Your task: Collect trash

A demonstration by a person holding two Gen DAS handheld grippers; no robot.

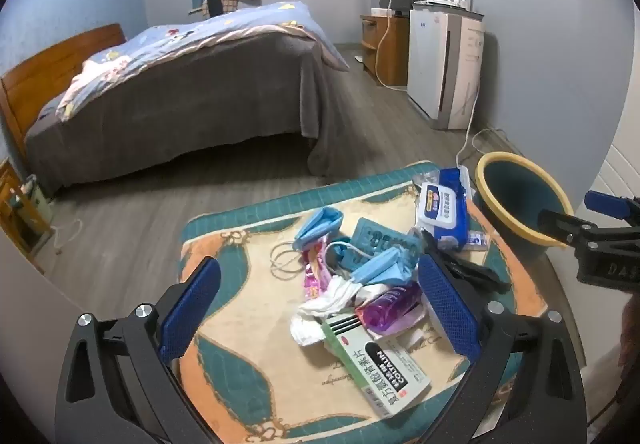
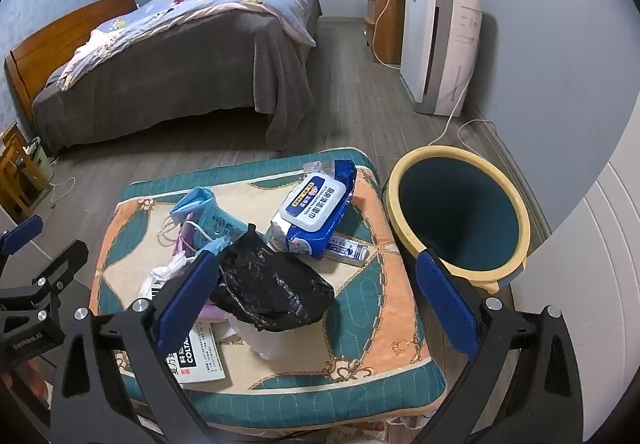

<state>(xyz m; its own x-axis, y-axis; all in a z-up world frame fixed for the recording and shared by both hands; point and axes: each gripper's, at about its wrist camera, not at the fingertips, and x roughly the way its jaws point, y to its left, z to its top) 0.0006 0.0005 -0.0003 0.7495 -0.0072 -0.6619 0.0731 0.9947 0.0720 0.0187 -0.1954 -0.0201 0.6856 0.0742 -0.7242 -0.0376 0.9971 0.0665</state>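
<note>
While both of our tools stand wide apart and grip nothing, we hover over the clutter with the job barely begun. Our left tool (image 1: 320, 308) hangs above the near heap: a crumpled white tissue (image 1: 324, 308), a purple wrapper (image 1: 390, 308), blue face masks (image 1: 380, 264) and a medicine box (image 1: 380, 372). Our right tool (image 2: 320, 304) frames a black plastic bag (image 2: 272, 284), which lies on the pile untouched, with a pack of wet wipes (image 2: 316, 212) just beyond it. All of this rests on a patterned cushion (image 2: 360, 344) that serves as our desk. Beside its right edge stands the trash bin (image 2: 460, 220), yellow-rimmed, and what we see of its inside looks empty. So, as we judge it, nothing is collected yet; every piece is left to lift and drop into that bin.
</note>
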